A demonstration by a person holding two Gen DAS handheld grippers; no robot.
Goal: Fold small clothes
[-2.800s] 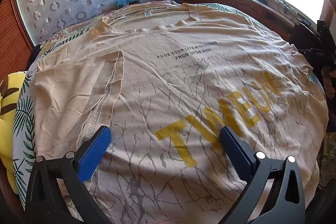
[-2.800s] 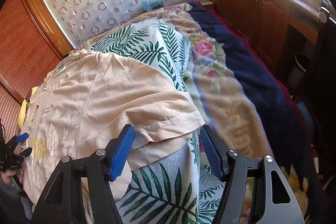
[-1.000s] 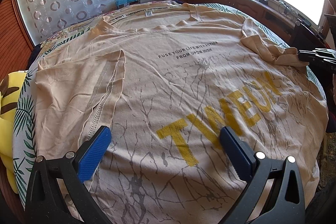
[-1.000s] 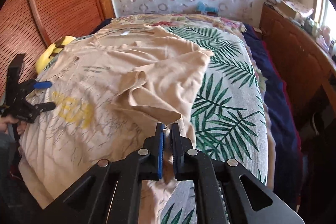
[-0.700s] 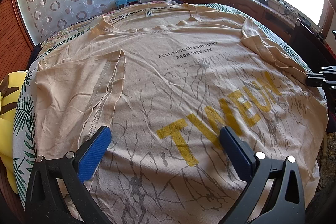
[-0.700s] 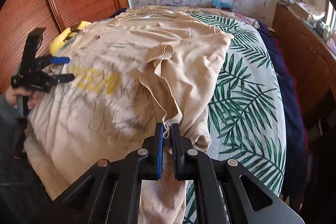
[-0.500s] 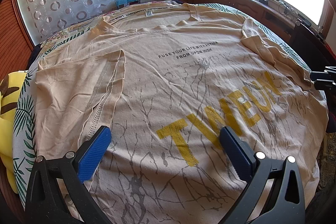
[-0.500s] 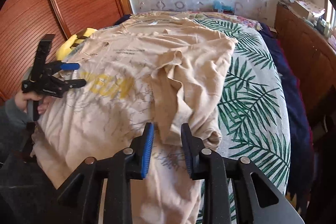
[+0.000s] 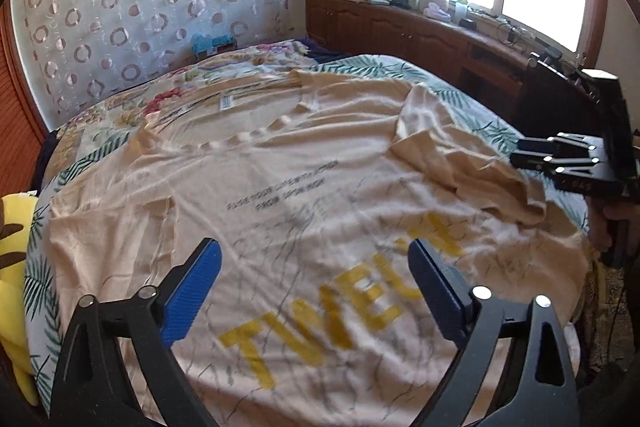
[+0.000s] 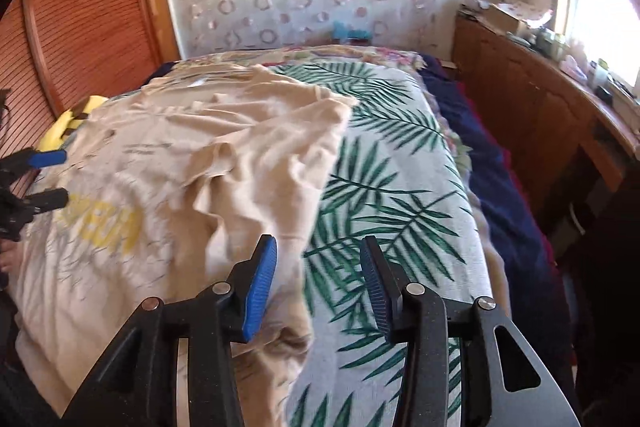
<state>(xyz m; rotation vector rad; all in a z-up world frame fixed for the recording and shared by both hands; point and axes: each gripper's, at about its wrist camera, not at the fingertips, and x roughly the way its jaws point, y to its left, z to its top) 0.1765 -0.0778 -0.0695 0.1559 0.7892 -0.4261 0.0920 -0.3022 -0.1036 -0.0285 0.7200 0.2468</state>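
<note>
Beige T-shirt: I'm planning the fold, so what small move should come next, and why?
Probably the right gripper, its jaws opening and empty, should smooth the sleeve it folded in. That sleeve lies bunched on the T-shirt, while the left sleeve lies flat. The left gripper hovers open.

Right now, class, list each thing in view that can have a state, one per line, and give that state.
T-shirt: spread front-up on the bed, both sleeves folded inward.
Right sleeve: folded in, rumpled, released.
Left sleeve: folded in, flat.
Left gripper: wide, jaws closing, holding nothing.
Right gripper: jaws opening, pressing nothing.
</note>
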